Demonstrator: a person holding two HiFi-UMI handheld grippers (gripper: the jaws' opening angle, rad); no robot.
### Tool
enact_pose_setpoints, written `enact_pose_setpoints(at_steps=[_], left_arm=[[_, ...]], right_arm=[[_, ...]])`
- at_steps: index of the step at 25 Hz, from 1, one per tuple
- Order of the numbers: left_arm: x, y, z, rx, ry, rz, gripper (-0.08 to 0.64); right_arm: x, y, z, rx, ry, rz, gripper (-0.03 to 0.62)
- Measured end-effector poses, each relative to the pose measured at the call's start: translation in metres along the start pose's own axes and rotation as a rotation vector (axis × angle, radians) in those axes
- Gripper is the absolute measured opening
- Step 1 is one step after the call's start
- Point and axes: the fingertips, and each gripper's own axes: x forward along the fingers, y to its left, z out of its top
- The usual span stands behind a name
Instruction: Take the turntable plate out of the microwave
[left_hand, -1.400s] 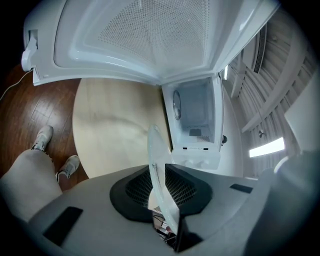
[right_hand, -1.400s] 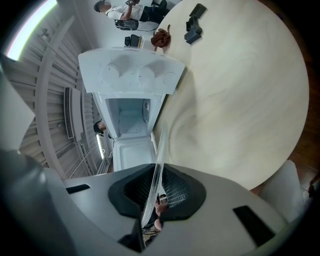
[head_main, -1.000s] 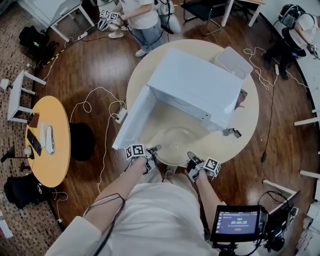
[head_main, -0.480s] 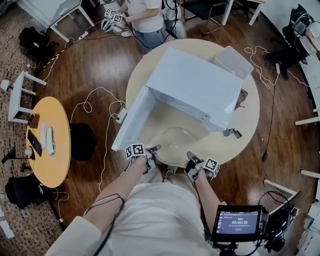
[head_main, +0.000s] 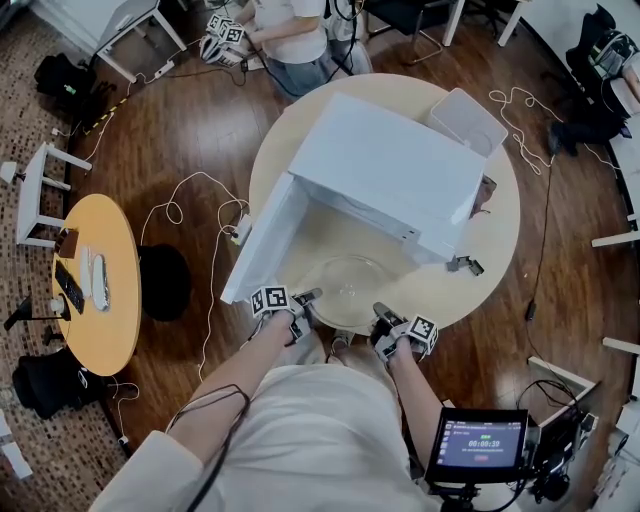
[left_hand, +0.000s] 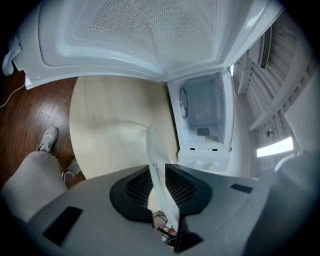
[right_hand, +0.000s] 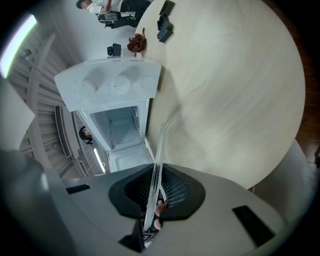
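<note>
plate (head_main: 345, 280) outside the microwave (head_main: 385, 170), pinched at both sides

head view: the clear glass plate lies level over the round tabletop (head_main: 450, 290), just in front of the microwave's open mouth and outside the cavity. you cannot tell from here whether it touches the tabletop. your left gripper (head_main: 308, 297) meets its near-left rim and your right gripper (head_main: 381, 312) its near-right rim. the door (head_main: 258, 240) stands swung out to your left.

left gripper view: your jaws are closed down on the plate's rim. the glass runs edge-on up between the two pads, with only its own thickness keeping them apart. beyond it you see the pale tabletop, the door's inner face overhead and the white cavity at right.

right gripper view: your jaws are nearly together, clamped on the thin rim, which shows as a narrow strip rising between the pads. the microwave's knob panel and open cavity are at left, and the tabletop fills the right.
</note>
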Motion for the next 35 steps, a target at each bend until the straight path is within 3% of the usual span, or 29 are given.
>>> enact_pose_setpoints(at_steps=[13, 20, 23, 29, 35], left_arm=[[0.006, 0.0, 0.009, 0.005, 0.013, 0.021, 0.061], [0.005, 0.003, 0.009, -0.015, 0.03, 0.011, 0.064], [0.002, 0.004, 0.005, -0.012, 0.027, -0.006, 0.1], [-0.01, 0.013, -0.01, 0.027, 0.047, 0.015, 0.112], [-0.016, 0.009, -0.028, -0.002, 0.077, 0.004, 0.112]], right_arm=[[0.006, 0.002, 0.007, 0.069, -0.03, 0.037, 0.034], [0.008, 0.005, 0.005, 0.052, -0.035, 0.045, 0.034], [0.008, 0.004, 0.002, 0.045, -0.028, 0.05, 0.034], [0.008, 0.006, 0.004, 0.007, -0.039, 0.051, 0.034], [0.008, 0.011, 0.014, -0.045, -0.06, 0.044, 0.034]])
